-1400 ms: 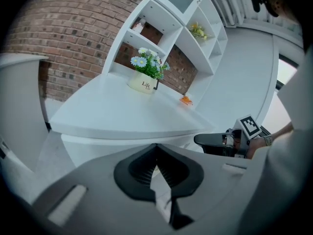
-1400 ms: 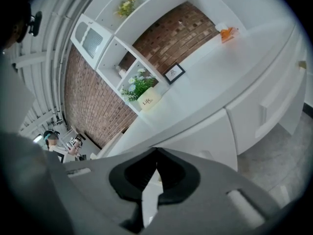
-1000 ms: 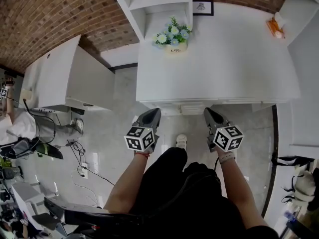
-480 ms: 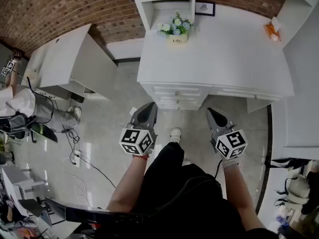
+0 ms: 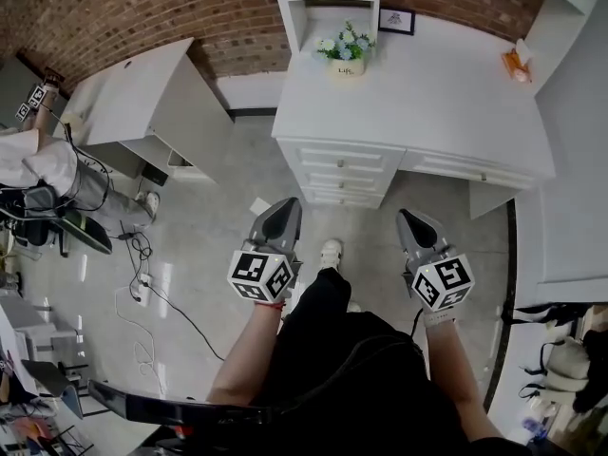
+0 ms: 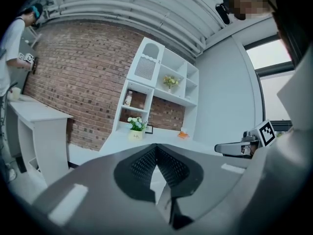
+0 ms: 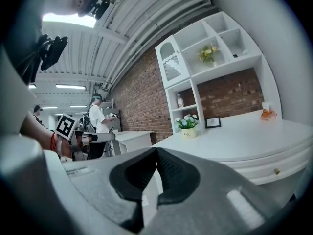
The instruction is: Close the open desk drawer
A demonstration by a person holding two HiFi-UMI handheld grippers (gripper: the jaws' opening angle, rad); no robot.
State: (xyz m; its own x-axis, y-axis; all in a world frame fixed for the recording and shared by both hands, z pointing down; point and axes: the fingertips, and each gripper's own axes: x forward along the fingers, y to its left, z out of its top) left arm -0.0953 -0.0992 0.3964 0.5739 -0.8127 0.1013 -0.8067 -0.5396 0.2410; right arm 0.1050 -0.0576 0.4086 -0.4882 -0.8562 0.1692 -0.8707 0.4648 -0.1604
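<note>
The left tongs (image 5: 281, 207) and right tongs (image 5: 408, 218) are held pinched together, empty, over the floor (image 5: 214, 240), apart from the table (image 5: 446, 93), whose drawers (image 5: 344, 171) are seen flush.

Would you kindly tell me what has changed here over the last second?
The person stepped back from the white desk, so the left gripper and right gripper drew away from its drawer fronts and now hang over the tiled floor. Nothing was gripped or released. Both stay shut and empty; the cream flower pot is unmoved.
</note>
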